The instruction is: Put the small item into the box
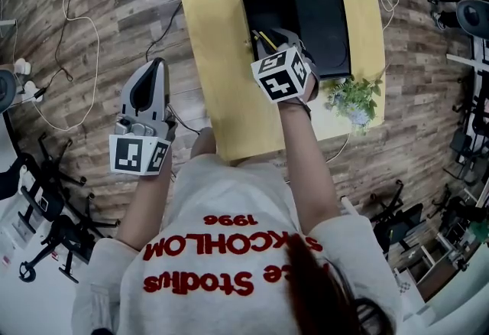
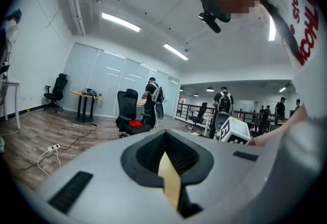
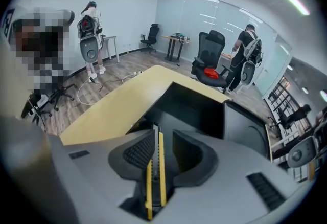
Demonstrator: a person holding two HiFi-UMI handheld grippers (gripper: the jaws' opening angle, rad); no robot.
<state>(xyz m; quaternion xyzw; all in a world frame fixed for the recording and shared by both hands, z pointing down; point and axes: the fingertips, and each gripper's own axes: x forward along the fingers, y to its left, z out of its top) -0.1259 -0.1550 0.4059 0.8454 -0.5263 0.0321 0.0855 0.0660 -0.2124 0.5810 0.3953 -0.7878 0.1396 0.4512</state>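
Yellow table (image 1: 221, 58) on wood floor; open black box (image 1: 256, 12) nr far edge, lid (image 1: 325, 20) alongside. R gripper (image 1: 289, 39) clamped on small item, a yellow-black utility knife (image 3: 162, 169), poised over box interior, not yet released. L gripper (image 1: 157, 66) off table's left edge, jaws together, empty. Remaining, prob.: lower, let go.

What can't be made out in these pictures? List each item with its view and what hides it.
- Floor of the box below the right gripper: covered by the gripper in the head view and by its own body in the right gripper view.
- Most of the utility knife: hidden by the gripper in the head view. Neither view shows whether its tip touches the box.
- Base of the plant: head view, hidden by leaves.
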